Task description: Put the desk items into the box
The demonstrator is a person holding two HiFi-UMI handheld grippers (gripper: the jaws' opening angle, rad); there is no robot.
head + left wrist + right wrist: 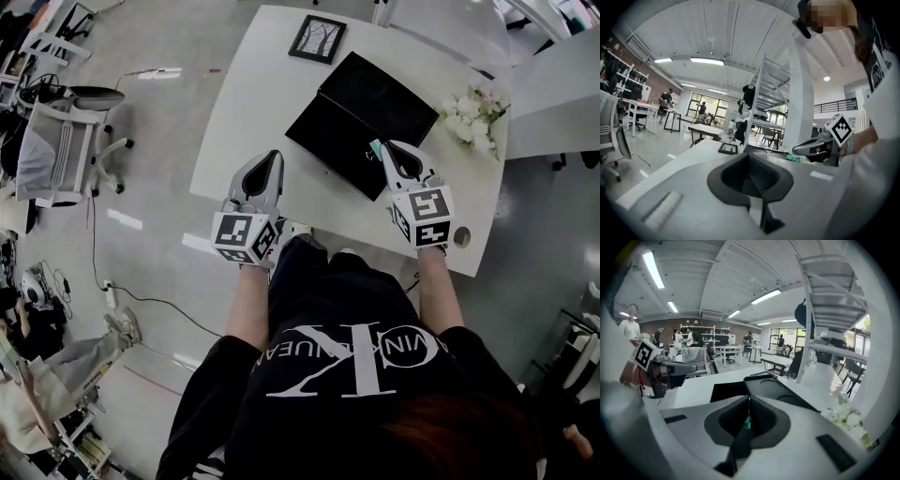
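Jaws of right gripper (379,150) pinch one green item (747,421), one box (366,94)

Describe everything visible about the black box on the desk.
The black box lies open on the white desk, skewed to its edges: two matte, dark rectangular halves joined along one side. One half shows shallow round recesses in the right gripper view. The right hand-held gripper, shut on a small teal item, hovers at its near right corner.

A matte black open box (361,117) lies on the white rounded worktop (253,94). Beyond the box is a black-framed picture (317,38), and right of the box are white flowers (473,117) with green leaves. The grey left tool (275,155) and grey right tool (382,148) carry black-and-white square markers. A thin teal item (747,421) shows in the right tool.
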